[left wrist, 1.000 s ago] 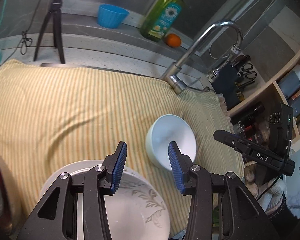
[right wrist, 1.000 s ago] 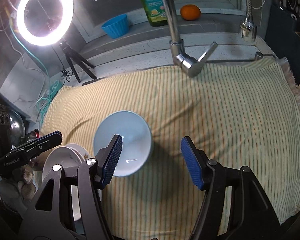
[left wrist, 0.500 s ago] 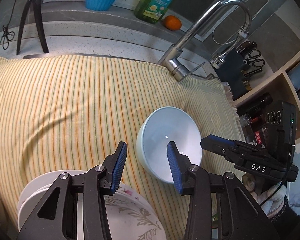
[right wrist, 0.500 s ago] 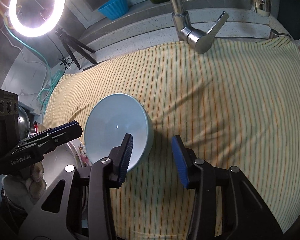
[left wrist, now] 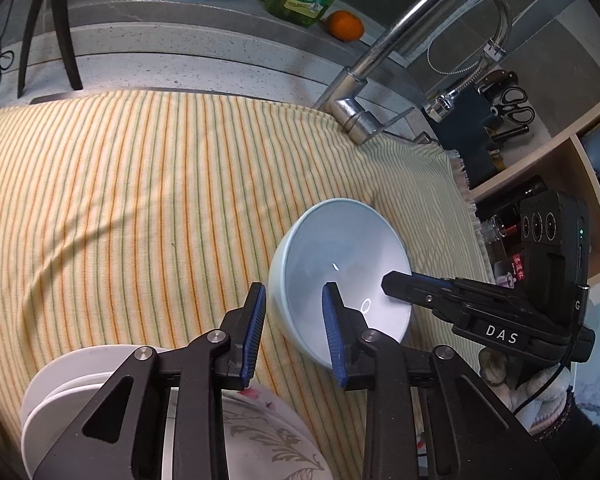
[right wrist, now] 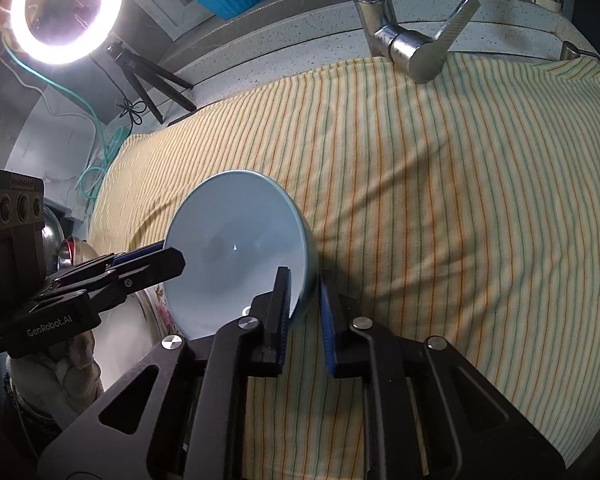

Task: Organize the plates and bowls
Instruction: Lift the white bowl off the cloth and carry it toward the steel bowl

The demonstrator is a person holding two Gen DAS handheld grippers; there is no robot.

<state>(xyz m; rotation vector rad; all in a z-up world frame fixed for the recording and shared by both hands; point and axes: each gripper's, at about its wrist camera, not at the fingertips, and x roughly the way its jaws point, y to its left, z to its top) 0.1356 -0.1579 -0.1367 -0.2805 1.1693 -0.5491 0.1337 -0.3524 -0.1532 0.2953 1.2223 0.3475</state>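
The right tongs (right wrist: 304,312) pinch the near rim of the pale blue bowl (right wrist: 236,248), one pad inside and one outside. The left tongs (left wrist: 293,332) hang partly open over the stacked plates (left wrist: 68,376), holding nothing. The bowl sits on the striped cloth (right wrist: 440,200) on the counter, tipped a bit. It looks hard, smooth and slippery, and could break, so the rim is the best place to hold.

Lit ring light (right wrist: 62,10) on tripod, chrome faucet (left wrist: 416,52), speckled counter (left wrist: 204,56)
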